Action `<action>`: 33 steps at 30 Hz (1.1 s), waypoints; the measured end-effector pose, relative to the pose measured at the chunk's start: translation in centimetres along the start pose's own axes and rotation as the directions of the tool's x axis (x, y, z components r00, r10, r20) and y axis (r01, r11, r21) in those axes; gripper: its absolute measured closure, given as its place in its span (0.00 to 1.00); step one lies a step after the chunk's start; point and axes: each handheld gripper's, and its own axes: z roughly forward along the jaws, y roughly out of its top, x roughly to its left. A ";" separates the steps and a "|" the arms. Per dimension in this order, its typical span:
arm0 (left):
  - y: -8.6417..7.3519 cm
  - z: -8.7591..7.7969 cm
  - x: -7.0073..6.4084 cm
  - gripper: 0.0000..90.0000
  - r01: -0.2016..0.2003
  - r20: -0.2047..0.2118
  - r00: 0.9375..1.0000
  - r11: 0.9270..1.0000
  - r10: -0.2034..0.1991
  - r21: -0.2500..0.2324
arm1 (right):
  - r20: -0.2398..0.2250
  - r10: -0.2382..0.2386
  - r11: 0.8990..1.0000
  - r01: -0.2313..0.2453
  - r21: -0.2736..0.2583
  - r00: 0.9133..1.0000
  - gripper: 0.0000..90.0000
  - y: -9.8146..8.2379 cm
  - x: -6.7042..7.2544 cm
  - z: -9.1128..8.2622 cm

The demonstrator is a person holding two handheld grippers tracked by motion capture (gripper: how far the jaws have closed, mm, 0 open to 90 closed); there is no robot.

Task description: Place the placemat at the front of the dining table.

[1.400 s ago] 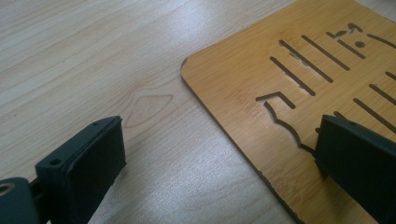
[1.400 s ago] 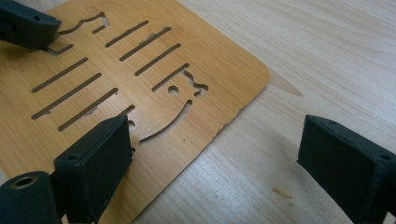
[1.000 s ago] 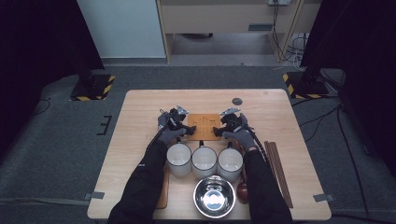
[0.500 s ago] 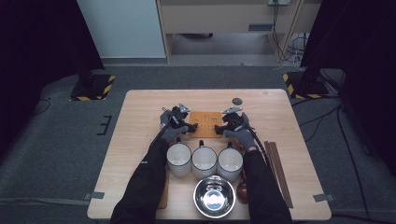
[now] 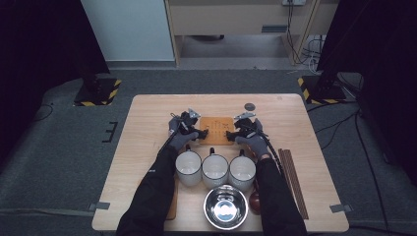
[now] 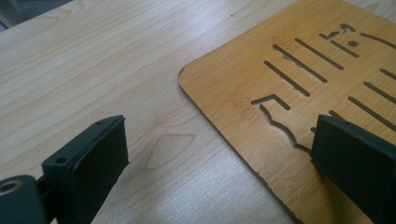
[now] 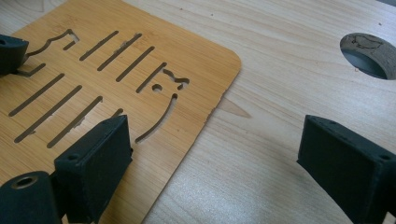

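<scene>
An orange-brown bamboo board [image 5: 216,129] with cut-out slots lies flat on the far middle of the table. My left gripper [image 5: 200,132] sits at its left edge and is open. In the left gripper view [image 6: 219,163] one jaw is over bare table and the other over the board [image 6: 303,79], with the edge between them. My right gripper [image 5: 230,133] is open at the board's right edge. Its own view [image 7: 215,163] shows it straddling that edge of the board [image 7: 116,65], low to the table. Neither gripper holds anything.
Three white mugs [image 5: 215,169] stand in a row nearer than the board, with a steel bowl [image 5: 225,212] in front of them. Dark chopsticks [image 5: 293,182] lie at the right. A round hole [image 7: 369,53] in the tabletop [image 5: 147,147] sits beyond the board's right corner.
Both grippers have crept slightly inward to the board's two side edges. The board, mugs and bowl have not moved.
</scene>
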 end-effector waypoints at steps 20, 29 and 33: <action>-0.3 -0.5 0.0 0.03 0.008 0.030 1.000 1.000 -0.009 0.012 | 0.005 -0.005 1.000 0.005 0.002 1.000 0.12 0.0 0.2 -0.1; -0.4 -0.4 0.1 0.03 0.014 0.025 1.000 1.000 -0.014 0.006 | -0.003 0.000 1.000 0.000 -0.005 1.000 0.13 0.0 0.1 -0.1; -0.4 -0.4 0.1 0.03 0.017 0.025 1.000 1.000 -0.017 0.007 | -0.011 0.028 1.000 -0.028 -0.013 1.000 0.15 -0.2 0.0 -0.1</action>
